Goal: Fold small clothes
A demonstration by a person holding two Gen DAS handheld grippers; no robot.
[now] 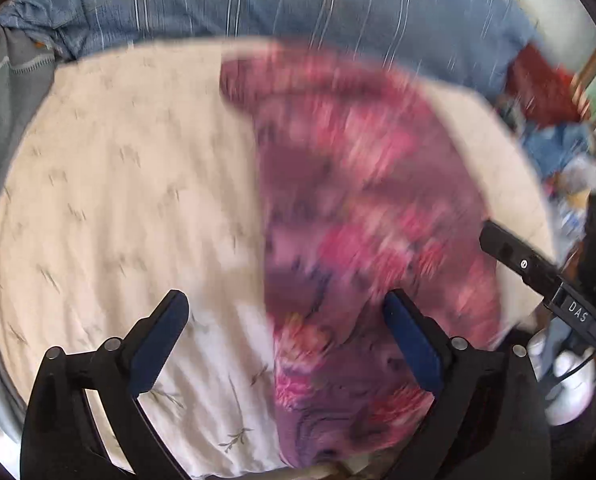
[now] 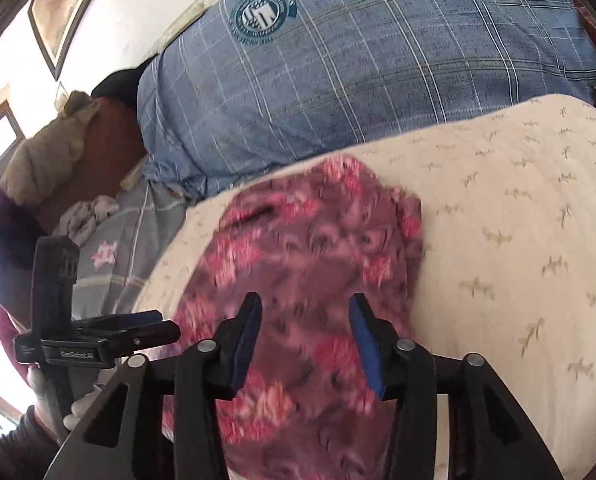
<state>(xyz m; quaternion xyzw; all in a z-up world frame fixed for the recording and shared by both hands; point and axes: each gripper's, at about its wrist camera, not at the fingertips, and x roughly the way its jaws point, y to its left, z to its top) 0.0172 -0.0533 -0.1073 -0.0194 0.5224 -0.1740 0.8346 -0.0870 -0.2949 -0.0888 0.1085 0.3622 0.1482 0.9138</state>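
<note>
Left wrist view: a pink-and-purple floral garment (image 1: 357, 216) is seen lying on a cream leaf-print sheet (image 1: 110, 184), motion-blurred. Its long axis is seen to run from the near edge of the frame away toward the blue plaid quilt (image 1: 282, 0), with the far end tapering and bending left. The left gripper (image 1: 286, 336) is held wide open above the cloth; one blue pad (image 1: 160, 344) is over bare sheet, the other over the garment's near part. Nothing is gripped. Whether the pads touch the fabric cannot be told. The right gripper (image 1: 537, 268) is visible at the right margin, beside the garment's right edge.

Right wrist view: the same garment (image 2: 305, 264) is seen extending away from the camera toward the quilt (image 2: 357, 72), far end rounded and bunched. The right gripper (image 2: 305, 344) is held open, somewhat narrower than the left, over the garment's near half, with nothing between the pads. The left gripper (image 2: 134, 328) is seen at the left, jaw state unclear from this angle.
</note>
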